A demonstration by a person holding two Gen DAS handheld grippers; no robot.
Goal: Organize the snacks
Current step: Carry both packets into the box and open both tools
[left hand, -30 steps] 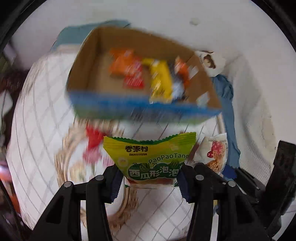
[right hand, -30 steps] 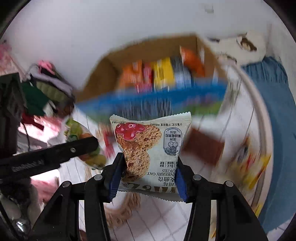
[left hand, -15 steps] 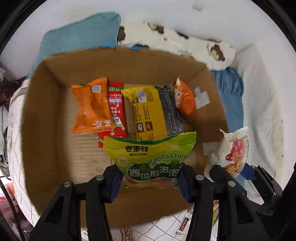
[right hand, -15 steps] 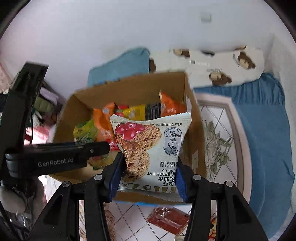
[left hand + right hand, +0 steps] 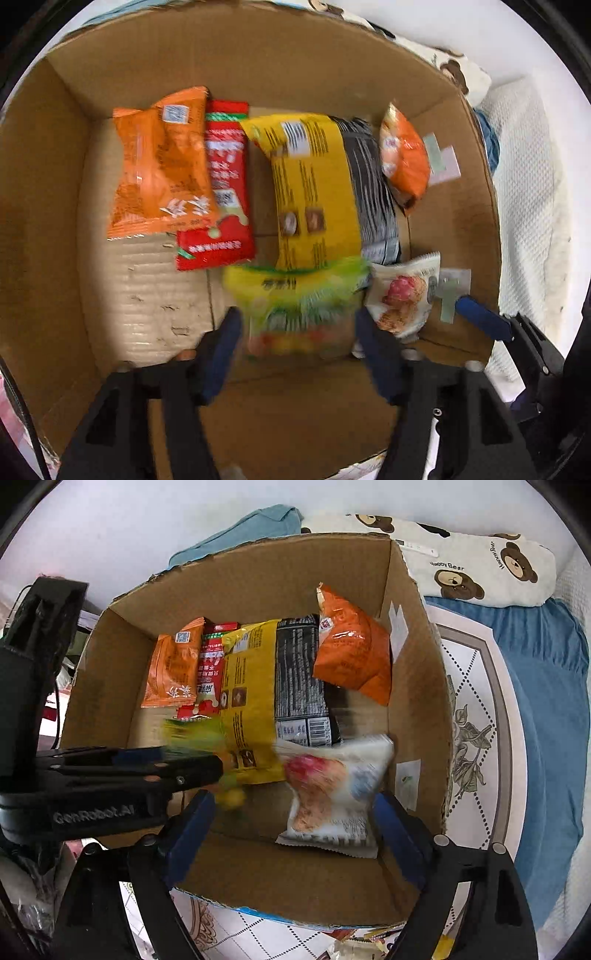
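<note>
Both tools point steeply down into the cardboard box [image 5: 236, 590]. The left tool [image 5: 297, 343] has just been opening; the green packet [image 5: 295, 295] sits blurred between its spread jaws, apparently released. The right tool [image 5: 291, 823] has likewise just opened wide, and the white cookie packet [image 5: 332, 794] lies loose between its jaws near the right wall.

Risk: either packet may snag on a pad during withdrawal and lift out. The tools work close together and could collide.

Obstructions: the orange packets [image 5: 162, 166], red packet [image 5: 221, 184] and yellow packet [image 5: 310, 184] already crowd the floor. A bear-print cushion [image 5: 480, 565] lies behind.
</note>
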